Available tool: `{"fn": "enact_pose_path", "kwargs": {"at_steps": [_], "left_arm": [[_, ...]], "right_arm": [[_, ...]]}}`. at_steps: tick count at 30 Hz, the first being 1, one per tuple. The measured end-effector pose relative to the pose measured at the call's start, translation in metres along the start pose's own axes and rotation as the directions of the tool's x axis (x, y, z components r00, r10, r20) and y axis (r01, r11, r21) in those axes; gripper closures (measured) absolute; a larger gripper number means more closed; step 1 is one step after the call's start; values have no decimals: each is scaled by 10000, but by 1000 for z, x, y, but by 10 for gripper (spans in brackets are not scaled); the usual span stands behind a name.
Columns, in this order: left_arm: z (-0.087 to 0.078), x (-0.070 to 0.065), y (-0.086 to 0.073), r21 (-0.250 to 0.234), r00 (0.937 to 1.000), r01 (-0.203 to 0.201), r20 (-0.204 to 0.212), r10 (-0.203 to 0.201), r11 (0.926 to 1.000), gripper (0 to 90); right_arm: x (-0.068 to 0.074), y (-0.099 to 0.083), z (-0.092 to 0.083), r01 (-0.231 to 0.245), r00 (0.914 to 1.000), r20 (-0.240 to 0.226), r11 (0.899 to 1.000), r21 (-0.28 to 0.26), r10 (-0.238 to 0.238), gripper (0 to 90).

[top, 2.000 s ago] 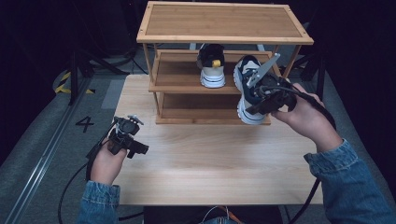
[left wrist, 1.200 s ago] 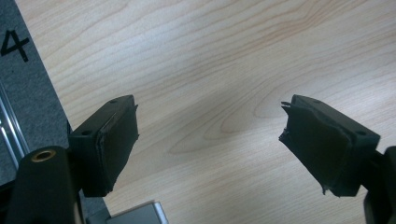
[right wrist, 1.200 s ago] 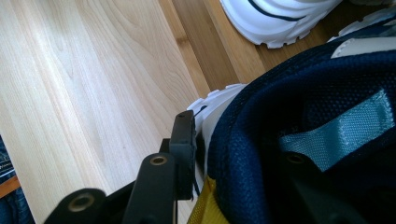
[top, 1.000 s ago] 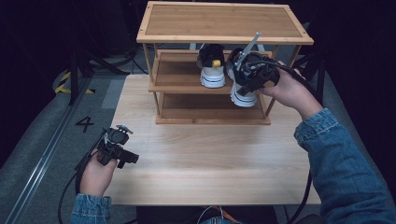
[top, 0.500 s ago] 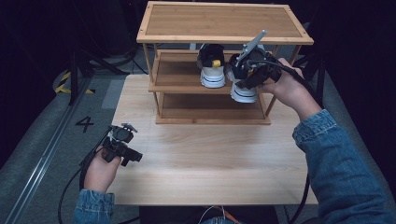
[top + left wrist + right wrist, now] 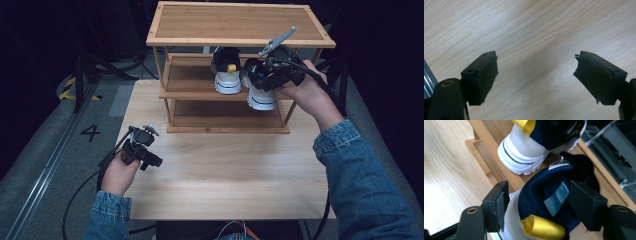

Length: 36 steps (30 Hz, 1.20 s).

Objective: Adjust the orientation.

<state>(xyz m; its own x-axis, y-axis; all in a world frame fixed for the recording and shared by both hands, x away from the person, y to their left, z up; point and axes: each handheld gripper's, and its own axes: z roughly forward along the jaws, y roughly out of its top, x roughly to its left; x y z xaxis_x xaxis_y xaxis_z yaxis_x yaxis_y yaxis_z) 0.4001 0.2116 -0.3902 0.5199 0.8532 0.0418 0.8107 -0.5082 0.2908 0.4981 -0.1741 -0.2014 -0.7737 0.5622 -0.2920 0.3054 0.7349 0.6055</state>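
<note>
Right gripper (image 6: 260, 75) at rack's (image 6: 240, 22) middle shelf, jaws just opened, straddling heel collar of right sneaker (image 6: 549, 202); second sneaker (image 6: 226, 75) at 9 o'clock. Left gripper (image 6: 536, 82) open over tabletop (image 6: 225, 165).

Right gripper (image 6: 255, 75) hides most of the near sneaker (image 6: 262, 100) at upper right in the high view. Far sneaker (image 6: 534, 145) cut off by the top edge of the right gripper view.

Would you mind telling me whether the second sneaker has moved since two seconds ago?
Yes. The second sneaker has gone from the rack's right front post inward onto the middle shelf, beside the first sneaker; the right gripper has just been opening.
</note>
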Motion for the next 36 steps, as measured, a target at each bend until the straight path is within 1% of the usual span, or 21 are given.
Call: {"fn": "enact_pose_path", "kwargs": {"at_steps": [2,3,5,6,7,8,9,11,12,13,15,16,17,19,21,23,25,27,30,35,36], "left_arm": [[0,0,1,10,10000,3,-47,-3,10000,178],[0,0,2,24,10000,43,36,-43,10000,178],[1,0,5,-8,9999,94,76,-94,10000,178],[1,0,5,-8,9999,94,76,-94,10000,178],[2,0,7,-42,10000,0,53,1,10000,178],[2,-1,9,5,9999,-80,84,80,10000,178],[4,-2,12,-22,9999,-148,86,148,9999,178],[4,-4,14,61,9998,-102,146,101,9999,178],[5,-5,16,39,9996,-140,232,139,9999,178],[6,-6,18,44,9996,-223,171,222,9997,178],[6,-7,21,71,9995,-256,191,255,9996,178],[7,-8,22,47,9992,-292,272,291,9996,178],[7,-8,23,36,9994,-301,197,300,9995,178],[7,-8,24,39,9989,-413,225,412,9991,178],[7,-9,24,58,9991,-361,239,360,9993,178],[7,-7,23,45,9992,-344,228,343,9994,178],[6,-6,21,15,9994,-281,197,281,9996,178],[6,-6,20,31,9994,-271,203,270,9996,178],[5,-5,16,41,9997,-210,155,209,9998,178],[4,-3,10,77,9999,-19,125,18,10000,178],[3,-1,6,29,10000,44,84,-44,10000,178]], "right_arm": [[-1,-2,-7,-143,9999,14,9994,-323,144,335],[-2,-4,-12,-202,9998,74,9988,-451,206,338],[-1,-6,-19,-272,9995,163,9977,-625,283,344],[-1,-6,-19,-272,9995,163,9977,-625,283,344],[0,-8,-24,-291,9993,224,9970,-712,308,349],[1,-11,-30,-285,9989,335,9962,-823,314,353],[4,-16,-39,-205,9984,507,9948,-993,257,359],[6,-18,-43,-207,9980,570,9942,-1054,268,364],[8,-21,-49,-220,9970,707,9934,-1129,301,372],[11,-24,-54,-207,9959,854,9927,-1184,310,384],[14,-30,-61,-243,9946,966,9914,-1289,370,447],[17,-34,-64,-287,9954,871,9902,-1368,408,502],[18,-37,-66,-311,9965,727,9894,-1419,418,528],[23,-42,-68,-387,9969,627,9897,-1379,477,611],[27,-48,-66,-428,9968,617,9897,-1363,516,661],[31,-52,-62,-330,9972,621,9912,-1281,412,702],[34,-55,-55,-250,9973,656,9933,-1124,325,756],[36,-58,-44,-272,9976,610,9957,-890,327,808],[37,-59,-30,-285,9984,473,9974,-660,317,835],[35,-59,-13,-398,9977,530,9981,-468,422,848],[34,-59,-11,-360,9978,535,9981,-502,387,864]]}}
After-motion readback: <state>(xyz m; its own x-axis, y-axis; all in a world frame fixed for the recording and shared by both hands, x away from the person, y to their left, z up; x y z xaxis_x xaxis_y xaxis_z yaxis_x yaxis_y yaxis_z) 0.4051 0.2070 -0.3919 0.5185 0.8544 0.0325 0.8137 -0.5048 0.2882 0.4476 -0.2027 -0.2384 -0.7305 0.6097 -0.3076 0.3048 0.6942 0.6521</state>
